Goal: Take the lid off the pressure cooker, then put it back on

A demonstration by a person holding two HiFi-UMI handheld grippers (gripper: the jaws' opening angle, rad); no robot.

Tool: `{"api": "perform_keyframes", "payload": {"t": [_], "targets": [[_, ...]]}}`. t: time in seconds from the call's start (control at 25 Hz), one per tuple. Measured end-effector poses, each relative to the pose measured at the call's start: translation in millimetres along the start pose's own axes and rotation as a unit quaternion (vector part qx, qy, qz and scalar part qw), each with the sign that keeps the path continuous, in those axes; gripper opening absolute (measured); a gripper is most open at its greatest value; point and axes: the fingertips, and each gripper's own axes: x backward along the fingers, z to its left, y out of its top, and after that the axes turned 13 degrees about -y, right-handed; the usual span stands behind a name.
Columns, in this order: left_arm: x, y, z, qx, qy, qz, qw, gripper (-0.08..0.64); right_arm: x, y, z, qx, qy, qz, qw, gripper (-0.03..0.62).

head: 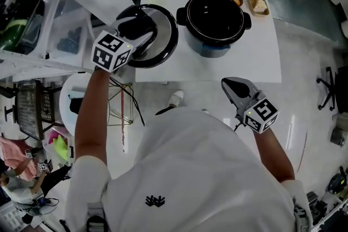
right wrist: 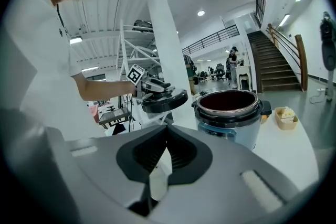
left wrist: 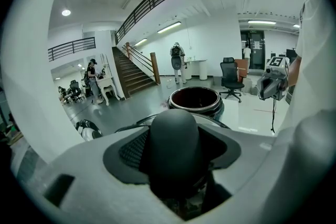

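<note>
The lid (head: 163,35) is off and up in the air, just left of the pot (head: 211,49), over the left edge of the table (head: 261,62). The left gripper (head: 135,30) has it by the knob (left wrist: 173,149): its jaws stand wide, one on each side of that dark dome, and clamp it. The right gripper view shows the lid a little tilted, clear of the table top and apart from the pot. The pot stands open, its dark bowl bare.

The right gripper (head: 235,87) hangs off the near edge of the table, well apart from the pot, its jaws together with nothing between them.

As I judge it, the first half of the task is done and the return is the step in hand. The next move calls for bringing the lid across to the right until it sits centred over the rim, levelling it, then lowering it flat. A pressure lid probably needs a twist on the knob to seat. The free gripper could steady the pot if it turns with the lid
</note>
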Motion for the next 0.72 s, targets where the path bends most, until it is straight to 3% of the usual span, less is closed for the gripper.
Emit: {"api": "perform_keyframes", "payload": {"t": [0.72], "targets": [[-71,-100,-2,0.046,-0.004,0.021,0.9987,0.285,-15,-2,-3,-0.007,-0.044,0.025,0.999,0.014]]}}
